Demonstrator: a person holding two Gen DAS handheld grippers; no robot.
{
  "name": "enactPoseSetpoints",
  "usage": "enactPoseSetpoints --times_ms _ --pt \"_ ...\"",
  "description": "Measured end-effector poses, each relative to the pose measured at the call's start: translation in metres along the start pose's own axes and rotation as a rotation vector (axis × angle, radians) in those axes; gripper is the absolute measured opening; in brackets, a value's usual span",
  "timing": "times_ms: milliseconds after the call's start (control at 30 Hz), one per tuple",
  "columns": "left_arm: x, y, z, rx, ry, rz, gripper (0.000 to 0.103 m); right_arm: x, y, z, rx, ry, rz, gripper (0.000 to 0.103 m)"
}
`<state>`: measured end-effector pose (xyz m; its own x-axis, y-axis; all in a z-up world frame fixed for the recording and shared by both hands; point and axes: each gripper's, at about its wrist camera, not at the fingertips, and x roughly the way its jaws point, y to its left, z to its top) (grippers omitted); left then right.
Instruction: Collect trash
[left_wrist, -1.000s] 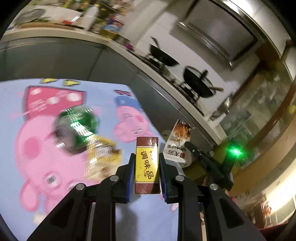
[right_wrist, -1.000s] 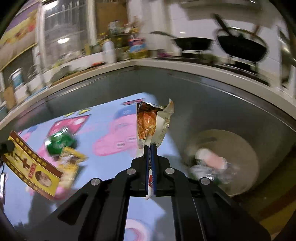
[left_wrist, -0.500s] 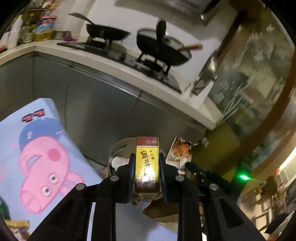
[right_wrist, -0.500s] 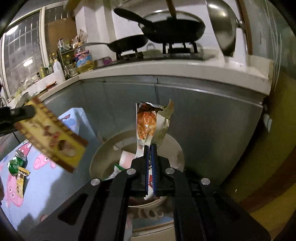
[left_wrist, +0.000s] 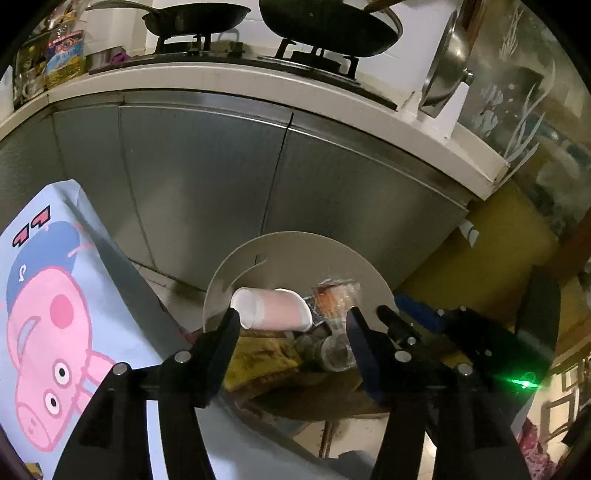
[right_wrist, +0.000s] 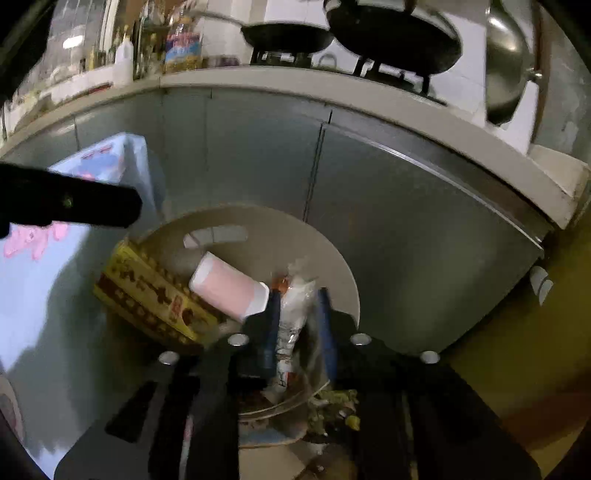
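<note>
Both grippers hang over an open trash bin with a raised beige lid, which also shows in the right wrist view. My left gripper is open and empty. The yellow seasoning box lies in the bin next to a pink and white cup, also seen in the left wrist view. My right gripper is open; the snack wrapper sits loose between its fingers, dropping into the bin. In the left wrist view the wrapper lies beside the cup.
Steel cabinet fronts stand behind the bin under a white counter with a stove and black pans. A table with a blue pig-print cloth is at the left. The left gripper's finger crosses the right wrist view.
Both grippers moved from the table to above the bin. The left gripper opened and the yellow box fell into the bin. The right gripper opened and let go of the snack wrapper.
</note>
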<state>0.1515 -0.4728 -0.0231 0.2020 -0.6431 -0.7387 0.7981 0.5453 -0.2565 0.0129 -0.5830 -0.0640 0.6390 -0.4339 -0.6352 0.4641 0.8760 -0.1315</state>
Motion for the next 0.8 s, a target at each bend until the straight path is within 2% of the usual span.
enactPoseSetpoints --times_ms 133,267,367,433,500,800 --pt "-0.036 0.007 -0.005 -0.012 -0.065 0.001 0.061 -0.028 -0.012 0.003 0.111 -0.065 0.036 0.026" --pt "-0.075 0.015 -0.018 -0.050 -0.135 -0.006 0.067 -0.059 -0.016 -0.005 0.257 -0.085 0.146 0.033" --pt "-0.107 0.023 -0.041 -0.058 -0.181 0.040 0.069 -0.077 -0.009 -0.017 0.361 -0.079 0.234 0.035" --pt "-0.118 0.025 -0.053 -0.060 -0.194 0.071 0.070 -0.087 0.001 -0.025 0.427 -0.076 0.267 0.039" --pt "-0.128 0.026 -0.065 -0.058 -0.200 0.110 0.070 -0.098 0.013 -0.035 0.494 -0.069 0.299 0.050" --pt "-0.166 0.031 -0.112 -0.041 -0.213 0.250 0.072 -0.138 0.053 -0.052 0.565 -0.062 0.344 0.050"
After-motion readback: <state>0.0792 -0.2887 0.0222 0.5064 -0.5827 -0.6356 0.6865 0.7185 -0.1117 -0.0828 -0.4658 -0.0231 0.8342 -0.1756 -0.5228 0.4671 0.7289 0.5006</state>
